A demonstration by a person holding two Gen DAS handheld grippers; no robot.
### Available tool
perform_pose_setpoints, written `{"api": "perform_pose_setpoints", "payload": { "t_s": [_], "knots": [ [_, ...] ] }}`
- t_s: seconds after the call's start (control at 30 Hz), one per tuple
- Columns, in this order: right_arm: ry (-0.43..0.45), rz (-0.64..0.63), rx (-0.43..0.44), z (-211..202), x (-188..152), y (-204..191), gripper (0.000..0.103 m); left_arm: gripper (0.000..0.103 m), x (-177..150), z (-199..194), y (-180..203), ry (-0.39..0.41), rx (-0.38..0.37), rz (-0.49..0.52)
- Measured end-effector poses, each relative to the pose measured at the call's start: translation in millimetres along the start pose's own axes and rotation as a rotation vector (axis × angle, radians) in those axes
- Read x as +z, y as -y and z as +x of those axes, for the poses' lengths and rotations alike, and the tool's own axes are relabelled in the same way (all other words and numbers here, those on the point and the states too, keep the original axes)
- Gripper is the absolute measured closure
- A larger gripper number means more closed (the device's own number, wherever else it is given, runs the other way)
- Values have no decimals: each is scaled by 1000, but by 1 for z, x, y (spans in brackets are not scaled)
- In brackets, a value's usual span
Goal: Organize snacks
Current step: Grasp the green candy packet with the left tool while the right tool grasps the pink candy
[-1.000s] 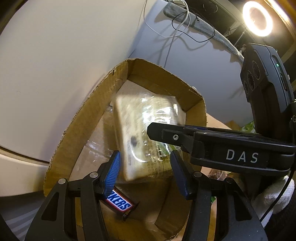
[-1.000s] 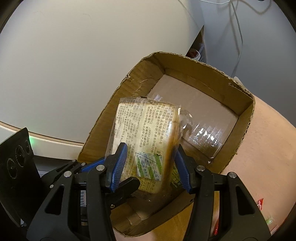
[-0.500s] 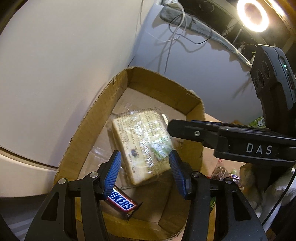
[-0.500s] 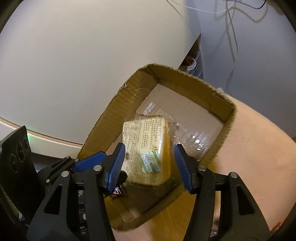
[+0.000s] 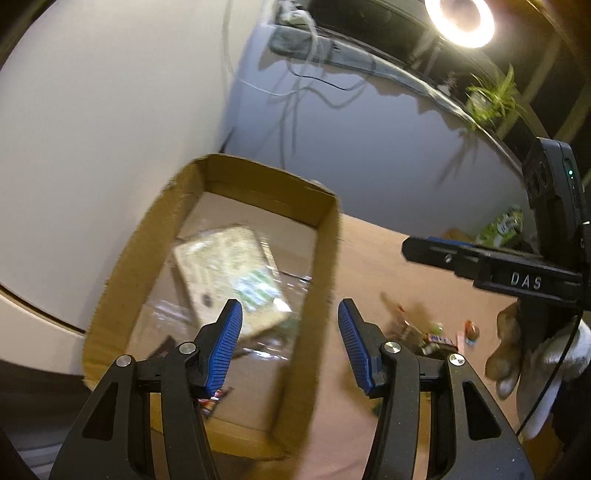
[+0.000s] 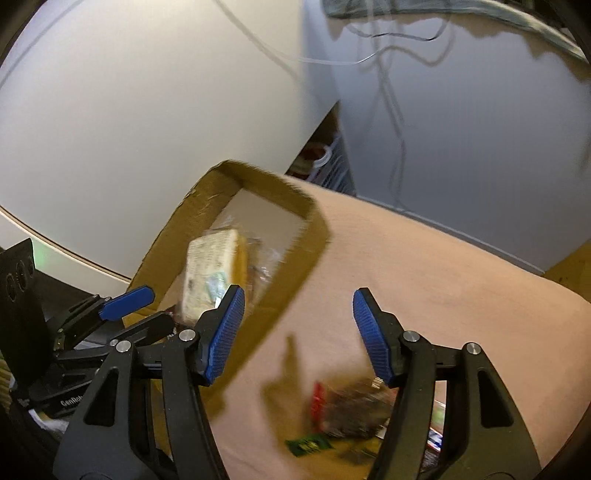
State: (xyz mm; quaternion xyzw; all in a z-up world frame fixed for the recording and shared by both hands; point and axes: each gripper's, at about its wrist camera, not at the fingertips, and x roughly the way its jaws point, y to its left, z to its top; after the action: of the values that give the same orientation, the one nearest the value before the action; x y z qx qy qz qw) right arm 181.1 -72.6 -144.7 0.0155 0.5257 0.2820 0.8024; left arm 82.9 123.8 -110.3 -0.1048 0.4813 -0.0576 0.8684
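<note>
A clear-wrapped pale cake packet [image 5: 229,273] [image 6: 214,266] lies flat inside the open cardboard box [image 5: 325,258] [image 6: 306,254]. A Snickers bar [image 5: 214,400] lies at the box's near end. My left gripper [image 5: 290,314] hangs open above the box's right wall with nothing between its pads. My right gripper [image 6: 299,299] is over the table right of the box. Its jaws are opening and nothing is between them. A blurred pile of loose snacks [image 6: 351,410] [image 5: 432,336] lies on the tan table below it.
White wall panels stand close behind the box, with cables hanging down them. A gloved hand [image 5: 517,350] holds the right tool. A ring light [image 5: 461,14] and a plant [image 5: 495,99] are at the far right. A green packet [image 5: 506,225] sits at the back.
The right gripper let go of the cake packet, which now rests in the box. Both grippers rose and drew off to the right. The right jaws stand wider.
</note>
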Motion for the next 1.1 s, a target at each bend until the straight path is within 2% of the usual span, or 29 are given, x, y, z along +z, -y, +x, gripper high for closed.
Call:
{"api": "perform_pose_setpoints", "payload": {
  "t_s": [0.1,0.27,0.3,0.5,0.7,0.83,0.93,1.03,1.1],
  "knots": [
    [46,11,-26,-19,-13,18,38,51,-8,1,18,-6,-16,42],
    [78,38,-104,-47,-38,50,19,51,-22,2,45,-22,-58,80],
    [79,44,-119,-51,-42,55,19,51,-25,3,50,-29,-62,89],
    [27,71,-208,-66,-75,89,19,51,-49,12,77,-82,-89,142],
    [-27,32,-287,-72,-112,105,19,51,-75,31,91,-152,-88,176],
    [-75,17,-330,-65,-131,111,19,62,-85,43,98,-185,-74,202],
    [-95,41,-329,-61,-138,116,20,63,-91,49,101,-202,-73,212],
    [-111,85,-294,-58,-145,125,27,63,-93,54,104,-213,-72,222],
    [-128,125,-256,-52,-145,129,36,63,-93,57,105,-218,-70,227]
  ]
}}
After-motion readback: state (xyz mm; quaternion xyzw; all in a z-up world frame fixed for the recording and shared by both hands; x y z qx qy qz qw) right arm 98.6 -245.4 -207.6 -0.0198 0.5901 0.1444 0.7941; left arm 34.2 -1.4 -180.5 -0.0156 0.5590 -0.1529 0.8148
